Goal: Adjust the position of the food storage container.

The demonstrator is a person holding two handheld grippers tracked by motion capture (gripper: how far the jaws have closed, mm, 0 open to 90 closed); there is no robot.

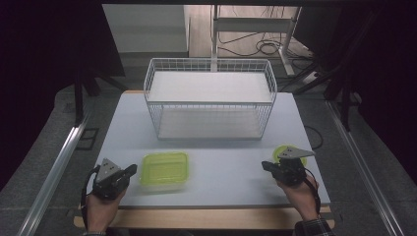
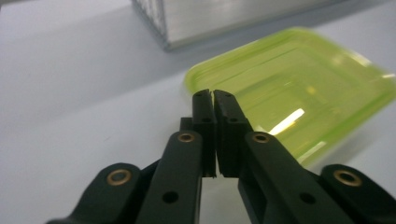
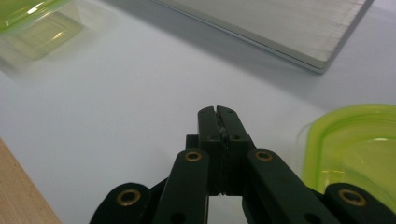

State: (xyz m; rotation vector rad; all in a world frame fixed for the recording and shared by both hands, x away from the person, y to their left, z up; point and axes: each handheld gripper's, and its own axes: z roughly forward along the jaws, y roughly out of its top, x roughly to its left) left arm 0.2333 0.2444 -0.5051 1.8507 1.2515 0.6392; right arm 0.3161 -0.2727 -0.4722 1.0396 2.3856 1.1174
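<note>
A yellow-green rectangular lidded container lies on the white table at the front left. My left gripper sits just left of it, jaws shut with nothing between them. Seen from the left gripper view, the shut tips point at the container's near corner. At the front right, a round yellow-green container is partly hidden under my right gripper's grey plate. The right gripper points left, shut and empty. The right gripper view has its tips left of the round container.
A white wire basket rack with a shelf board stands at the back middle of the table; its base lies ahead of the right gripper. A wooden strip runs along the table's front edge. Metal rails flank both sides.
</note>
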